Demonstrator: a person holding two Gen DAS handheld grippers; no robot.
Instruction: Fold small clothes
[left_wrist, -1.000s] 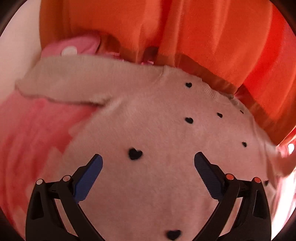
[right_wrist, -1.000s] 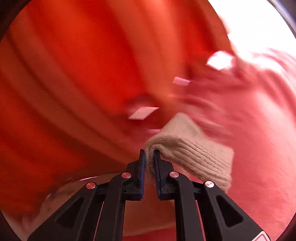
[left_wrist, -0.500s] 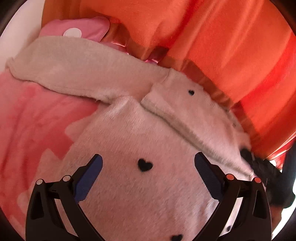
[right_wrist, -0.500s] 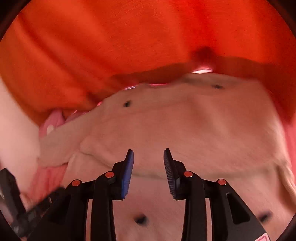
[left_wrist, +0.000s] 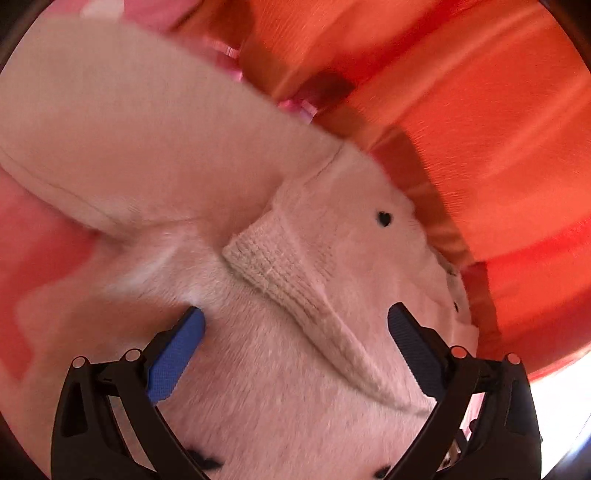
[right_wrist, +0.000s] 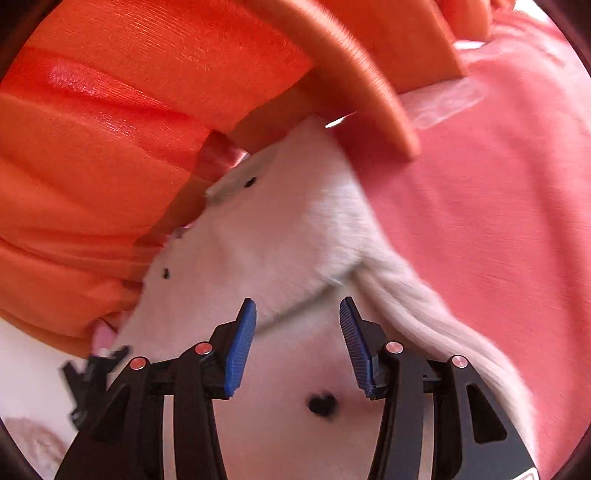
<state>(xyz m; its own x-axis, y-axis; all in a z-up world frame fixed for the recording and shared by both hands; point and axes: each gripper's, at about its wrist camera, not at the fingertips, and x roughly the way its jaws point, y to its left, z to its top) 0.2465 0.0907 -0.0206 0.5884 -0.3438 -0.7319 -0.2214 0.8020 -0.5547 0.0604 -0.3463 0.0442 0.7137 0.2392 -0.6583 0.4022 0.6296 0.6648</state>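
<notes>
Left tool wide, closing, empty above sweater. Right tool half-open, opening, empty; sleeve folded across sweater.

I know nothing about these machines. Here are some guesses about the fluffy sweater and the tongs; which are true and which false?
1. The fluffy cream sweater carries small black hearts. True.
2. A sleeve with a ribbed knit cuff lies folded across the sweater's front. True.
3. The right tongs are clamped on the cuff. False: their jaws are opening and nothing is between them.
4. The sweater lies on a blue sheet. False: it lies on a pink patterned cover.
5. Orange fabric is bunched up behind the sweater. True.
6. The left tongs grip a black sock. False: the jaws stand wide over the sweater, gripping nothing.
</notes>
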